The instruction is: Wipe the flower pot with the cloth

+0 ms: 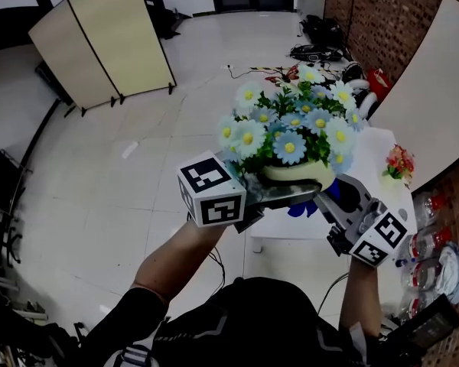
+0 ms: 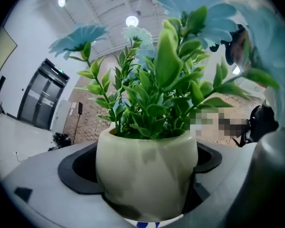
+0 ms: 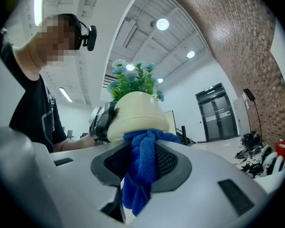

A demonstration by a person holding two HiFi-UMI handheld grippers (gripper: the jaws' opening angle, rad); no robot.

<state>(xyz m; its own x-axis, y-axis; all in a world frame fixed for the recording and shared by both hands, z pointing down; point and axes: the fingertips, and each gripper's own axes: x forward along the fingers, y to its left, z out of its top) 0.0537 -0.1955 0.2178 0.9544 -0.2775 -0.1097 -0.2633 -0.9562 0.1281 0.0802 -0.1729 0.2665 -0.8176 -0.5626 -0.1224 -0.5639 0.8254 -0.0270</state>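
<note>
A cream flower pot (image 1: 297, 174) with blue and white daisies is lifted off the table, gripped by my left gripper (image 1: 271, 193). In the left gripper view the pot (image 2: 145, 175) sits squeezed between the jaws, leaves above it. My right gripper (image 1: 333, 193) is shut on a blue cloth (image 1: 302, 207) and presses it against the pot's underside. In the right gripper view the blue cloth (image 3: 142, 167) bunches between the jaws and touches the pot (image 3: 135, 115) just beyond them.
A white table (image 1: 379, 205) stands below the pot, with a small red flower bunch (image 1: 399, 161) on its right side. A brick wall and a leaning white board are at right. Bottles (image 1: 428, 243) lie on the floor at lower right.
</note>
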